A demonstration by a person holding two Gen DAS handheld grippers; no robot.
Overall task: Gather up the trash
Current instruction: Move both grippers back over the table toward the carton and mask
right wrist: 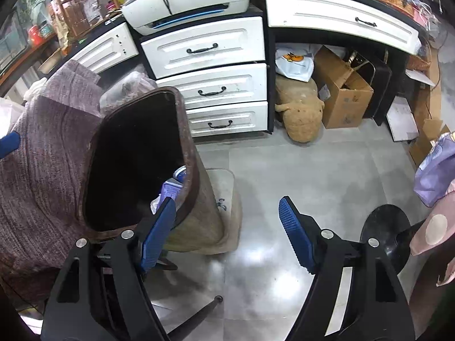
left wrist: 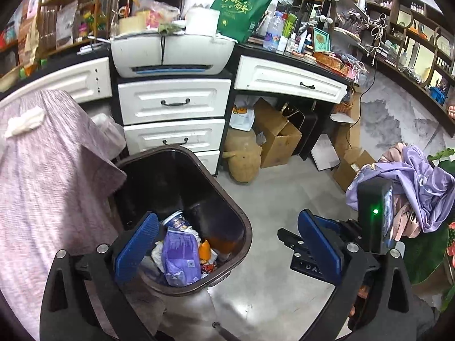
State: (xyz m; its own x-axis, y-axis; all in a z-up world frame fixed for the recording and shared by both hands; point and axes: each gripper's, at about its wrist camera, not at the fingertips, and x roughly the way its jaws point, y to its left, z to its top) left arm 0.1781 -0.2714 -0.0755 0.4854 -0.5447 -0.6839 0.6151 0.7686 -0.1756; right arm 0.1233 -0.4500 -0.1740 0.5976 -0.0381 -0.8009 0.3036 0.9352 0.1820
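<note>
The brown bin (left wrist: 182,218) stands on the grey floor (left wrist: 270,199) beside a purple cloth (left wrist: 48,170). In it lie a purple packet (left wrist: 180,258), a blue can (left wrist: 175,221) and an orange bit (left wrist: 204,250). The left gripper (left wrist: 227,250) is over the bin, jaws wide open and holding nothing. The right gripper (right wrist: 227,238) is beside the bin, jaws wide open and empty too

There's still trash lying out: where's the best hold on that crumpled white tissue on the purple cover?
Probably pinch the crumpled white tissue across its narrow width, coming straight down from above. It lies flat and elongated on the purple cover, so side approaches would snag cloth. The left gripper is open and empty.
</note>
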